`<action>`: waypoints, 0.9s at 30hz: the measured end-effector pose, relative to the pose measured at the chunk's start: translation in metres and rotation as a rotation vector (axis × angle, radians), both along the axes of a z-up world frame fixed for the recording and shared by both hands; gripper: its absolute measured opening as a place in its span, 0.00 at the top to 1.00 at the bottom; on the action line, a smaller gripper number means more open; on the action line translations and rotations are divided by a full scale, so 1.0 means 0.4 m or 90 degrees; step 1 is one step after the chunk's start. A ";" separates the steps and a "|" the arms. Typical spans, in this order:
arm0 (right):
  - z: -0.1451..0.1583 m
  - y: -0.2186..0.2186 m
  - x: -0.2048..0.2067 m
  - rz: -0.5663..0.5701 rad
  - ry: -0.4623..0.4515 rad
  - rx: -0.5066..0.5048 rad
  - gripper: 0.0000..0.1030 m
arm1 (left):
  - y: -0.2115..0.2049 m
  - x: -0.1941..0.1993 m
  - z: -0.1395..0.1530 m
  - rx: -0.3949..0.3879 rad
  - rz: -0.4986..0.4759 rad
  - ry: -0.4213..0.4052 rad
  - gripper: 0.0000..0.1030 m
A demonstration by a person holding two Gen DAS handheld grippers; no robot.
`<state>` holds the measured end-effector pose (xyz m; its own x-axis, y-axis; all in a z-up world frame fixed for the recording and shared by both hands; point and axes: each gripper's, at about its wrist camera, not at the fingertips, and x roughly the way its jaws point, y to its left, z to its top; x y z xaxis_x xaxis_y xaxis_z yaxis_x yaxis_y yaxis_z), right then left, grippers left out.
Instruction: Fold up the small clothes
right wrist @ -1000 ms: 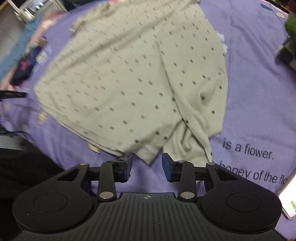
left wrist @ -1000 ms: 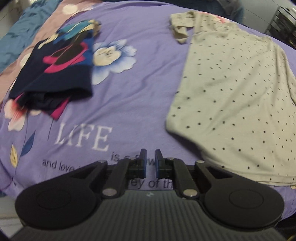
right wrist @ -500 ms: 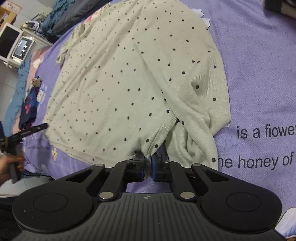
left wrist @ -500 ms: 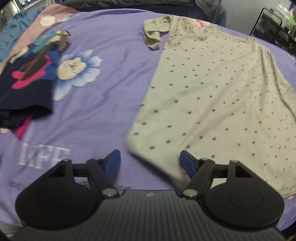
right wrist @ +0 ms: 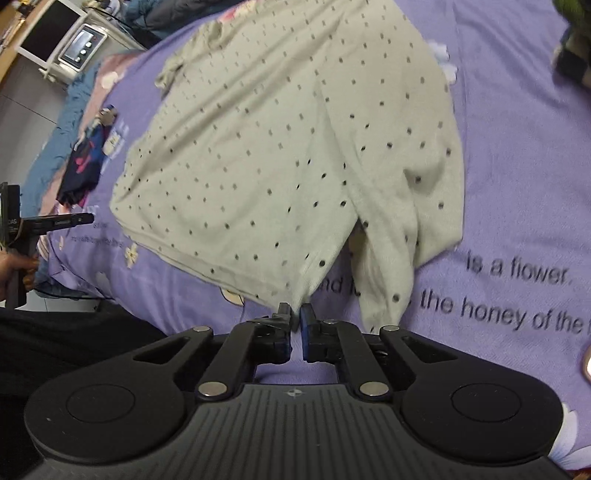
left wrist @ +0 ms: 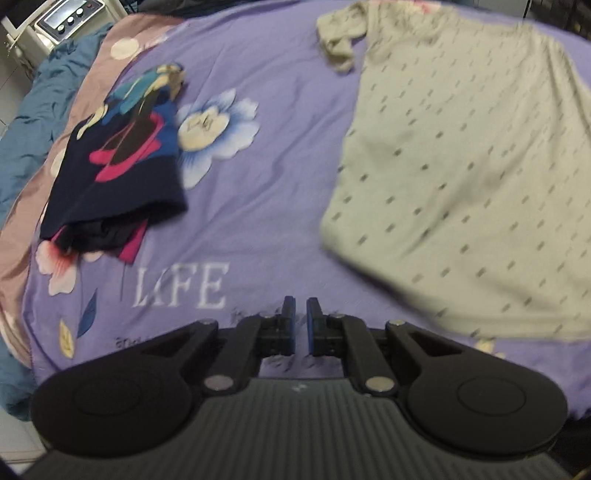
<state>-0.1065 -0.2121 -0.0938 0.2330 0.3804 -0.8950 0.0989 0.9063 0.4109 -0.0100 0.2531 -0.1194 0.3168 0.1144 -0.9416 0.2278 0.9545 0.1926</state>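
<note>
A pale beige shirt with dark dots lies spread on the purple bedsheet, its sleeve bunched at the far end. My left gripper is shut with nothing in it, over the printed sheet to the left of the shirt's near corner. In the right wrist view, my right gripper is shut on the near hem corner of the shirt. A loose fold hangs just right of that corner. The left gripper shows at the left edge, held by a hand.
A folded pile of dark navy and pink clothes sits at the left of the sheet. A blue quilt borders the bed's left side, with a white appliance beyond. A phone lies at the right edge, and a dark green item at the far right.
The left gripper opened beside the shirt's near-left corner, then shut empty and shifted left, away from it. The right gripper closed on the shirt's hem corner and holds it.
</note>
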 end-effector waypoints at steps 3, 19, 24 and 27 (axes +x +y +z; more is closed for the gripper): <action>0.007 -0.007 -0.020 -0.025 -0.004 -0.037 0.79 | 0.022 -0.010 -0.004 0.017 0.016 0.006 0.91; 0.016 -0.106 -0.018 -0.099 -0.029 -0.185 0.97 | -0.216 -0.001 0.064 -0.077 -0.088 -0.035 0.39; 0.289 -0.194 -0.009 -0.131 -0.188 -0.315 0.97 | -0.264 0.015 0.091 -0.098 -0.089 -0.047 0.37; 0.450 -0.218 -0.005 -0.117 -0.300 -0.376 0.97 | -0.306 0.022 0.099 -0.103 -0.094 -0.048 0.37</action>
<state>-0.1086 -0.2993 0.0863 0.6526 -0.2105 -0.7278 0.2032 0.9741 -0.0995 -0.0010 0.1309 -0.0799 0.3895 -0.0894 -0.9167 0.3573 0.9320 0.0609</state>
